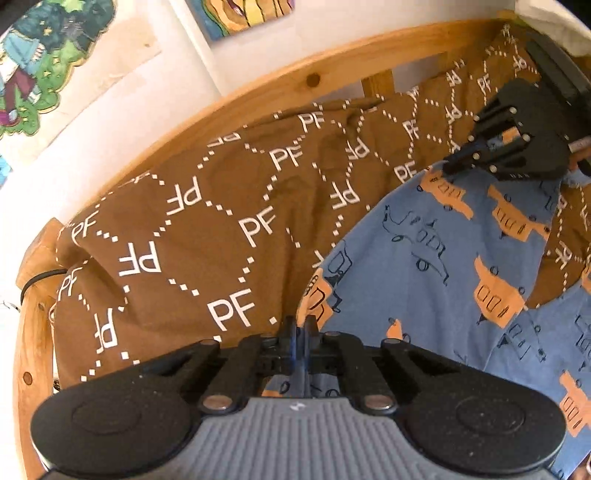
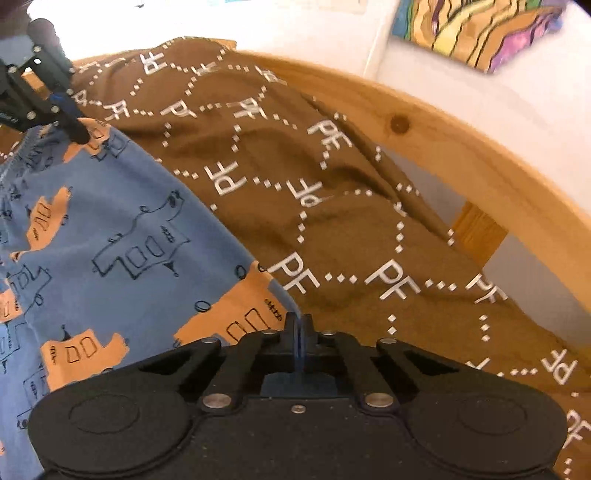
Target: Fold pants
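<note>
**Both corners pinched, pants stretched between my hands**

Nearest to me, my left gripper (image 1: 301,325) has its jaws together on the near left edge of the blue cotton pants printed with orange vehicles (image 1: 436,251); a fold of the blue cloth runs up between the pads. In my right wrist view the right gripper (image 2: 299,325) is closed the same way on a corner of the same pants, right at an orange patch. I think cloth sits between those pads, though the edge there is thin and the picture slightly blurred.

The pants lie spread on a brown blanket patterned with white "PF" letters and dotted diamonds (image 1: 192,229). From my left gripper they run away to the right and far; from my right gripper they run to the left and far, where the left gripper shows gripping the other corner. So the pinched edge spans the line between my two hands, and the garment's length lies across that line, trailing toward me. Neither hand is nearer; the coming fold, as I judge it, means carrying both corners together along that long axis.

Beyond the blanket curves a pale pine bed rail with a dark knot (image 1: 314,79), then the white wall with colourful painted pictures (image 2: 476,29).
</note>
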`<state>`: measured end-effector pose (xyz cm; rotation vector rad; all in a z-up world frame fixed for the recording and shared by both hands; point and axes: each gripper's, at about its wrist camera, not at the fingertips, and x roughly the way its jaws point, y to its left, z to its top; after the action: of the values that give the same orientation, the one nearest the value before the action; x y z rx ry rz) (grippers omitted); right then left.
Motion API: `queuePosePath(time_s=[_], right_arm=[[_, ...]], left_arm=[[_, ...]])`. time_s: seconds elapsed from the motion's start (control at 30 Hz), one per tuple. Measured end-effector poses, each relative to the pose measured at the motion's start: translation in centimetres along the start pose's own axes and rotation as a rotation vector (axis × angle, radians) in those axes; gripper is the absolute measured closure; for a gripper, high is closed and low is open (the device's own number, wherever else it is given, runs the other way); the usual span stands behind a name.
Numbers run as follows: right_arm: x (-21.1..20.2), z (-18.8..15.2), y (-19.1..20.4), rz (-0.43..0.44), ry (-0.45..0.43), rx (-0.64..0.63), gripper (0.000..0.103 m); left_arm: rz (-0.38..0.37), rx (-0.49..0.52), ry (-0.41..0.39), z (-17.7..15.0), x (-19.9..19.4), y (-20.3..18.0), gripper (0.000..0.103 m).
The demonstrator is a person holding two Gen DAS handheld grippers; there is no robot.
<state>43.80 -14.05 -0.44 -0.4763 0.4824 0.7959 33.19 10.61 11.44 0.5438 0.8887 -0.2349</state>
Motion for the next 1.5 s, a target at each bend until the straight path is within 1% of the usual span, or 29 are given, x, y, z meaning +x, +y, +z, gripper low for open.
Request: queuePosePath(time_s=[0.13, 0.2, 0.3, 0.4, 0.57, 0.67, 0.73, 0.87, 0.9, 0.97, 1.07, 1.17, 1.33, 1.4, 1.5], right_arm=[[-2.2, -0.1, 0.7, -0.017, -0.049, -0.019, 0.103], [-3.5, -0.3, 1.0, -0.021, -0.073, -0.015, 0.103], [-5.4, -0.9, 1.8, -0.023, -0.103, -0.008, 0.103], [-7.5, -1.7, 3.0, -0.020, -0.129, -0.009, 0.103], [-12.0, -3.3, 5.8, -0.016, -0.175, -0.014, 0.103], [-14.9, -4.6, 8.0, -0.011, -0.193, -0.026, 0.103], [-16.7, -5.8, 10.0, -0.012, -0.192, -0.038, 0.103], [-19.5, -8.1, 14.8, -0.021, -0.178, -0.081, 0.103], [-19.9, -8.8, 16.3, -0.018, -0.167, -0.087, 0.103], [-20.1, -10.3, 19.1, -0.018, -0.145, -0.107, 0.103], [-19.5, -12.3, 22.3, 0.004, -0.110, -0.041, 0.103], [-19.0, -13.8, 24.7, -0.015, -0.095, -0.029, 0.103], [-18.3, -14.7, 26.4, -0.031, -0.074, -0.004, 0.103], [-18.0, -14.8, 26.4, -0.033, -0.067, -0.008, 0.103], [-17.7, -15.0, 25.9, -0.030, -0.068, 0.029, 0.103]], left_arm=[[0.020, -0.006, -0.030, -0.5, -0.5, -0.2, 0.099], [0.045, 0.007, -0.050, -0.7, -0.8, -0.7, 0.099], [0.061, 0.019, -0.072, -1.2, -1.3, -1.4, 0.099], [0.091, 0.038, -0.116, -2.1, -2.4, -2.2, 0.099], [0.164, 0.150, -0.228, -5.3, -5.3, -5.3, 0.099], [0.219, 0.242, -0.293, -8.1, -7.0, -7.8, 0.099], [0.257, 0.305, -0.318, -10.1, -7.8, -9.2, 0.099], [0.332, 0.449, -0.321, -14.3, -8.3, -12.3, 0.099], [0.338, 0.470, -0.318, -15.3, -8.3, -13.1, 0.099], [0.310, 0.460, -0.305, -17.1, -8.4, -14.2, 0.098], [0.295, 0.458, -0.279, -19.4, -7.4, -15.5, 0.098], [0.284, 0.416, -0.258, -20.5, -6.4, -15.8, 0.098], [0.297, 0.390, -0.260, -21.1, -5.8, -16.0, 0.098], [0.314, 0.401, -0.257, -21.2, -5.8, -16.3, 0.096], [0.331, 0.414, -0.255, -21.2, -5.7, -16.6, 0.096]])
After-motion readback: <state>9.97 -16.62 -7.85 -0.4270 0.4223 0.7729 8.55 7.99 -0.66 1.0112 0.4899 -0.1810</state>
